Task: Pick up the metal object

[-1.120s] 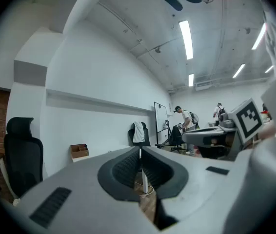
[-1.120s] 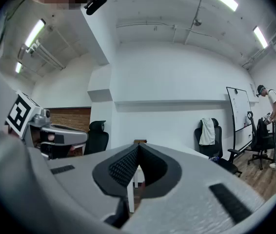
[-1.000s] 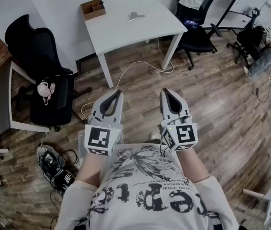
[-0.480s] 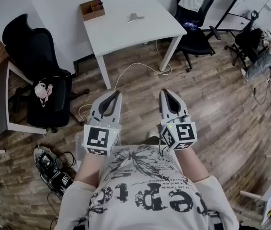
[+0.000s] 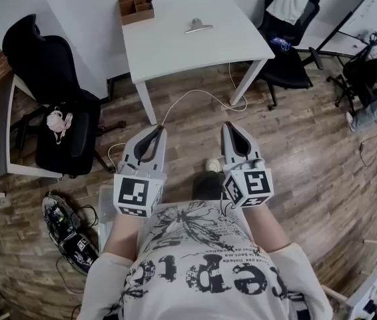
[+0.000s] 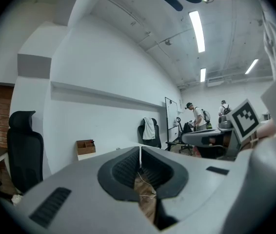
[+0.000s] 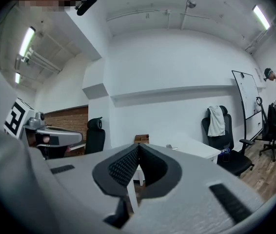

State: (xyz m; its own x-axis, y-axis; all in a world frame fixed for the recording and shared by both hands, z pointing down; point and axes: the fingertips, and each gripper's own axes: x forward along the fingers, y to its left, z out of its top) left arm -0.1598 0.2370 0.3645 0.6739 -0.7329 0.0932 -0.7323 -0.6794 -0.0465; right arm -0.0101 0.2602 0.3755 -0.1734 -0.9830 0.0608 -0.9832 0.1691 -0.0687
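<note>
A small metal object [image 5: 198, 25] lies on the white table [image 5: 175, 45] far ahead of me, near its back edge; in the right gripper view it shows as a small grey shape [image 7: 169, 146] on the table top. My left gripper [image 5: 156, 129] and right gripper [image 5: 230, 127] are held side by side close to my chest, over the wooden floor, well short of the table. Both have their jaws pressed together with nothing between them. In the left gripper view the left gripper [image 6: 140, 148] tips meet; in the right gripper view the right gripper [image 7: 138, 146] tips meet too.
A brown wooden organiser box [image 5: 136, 8] stands at the table's back left corner. A black office chair [image 5: 55, 105] stands at left, another chair [image 5: 288, 39] with a white garment at right. A white cable [image 5: 195, 99] runs across the floor. People stand by a whiteboard [image 6: 171, 116] at far right.
The view has shifted a little toward the table, which sits slightly nearer and more to the right. Both grippers keep the same shut pose in front of my body.
</note>
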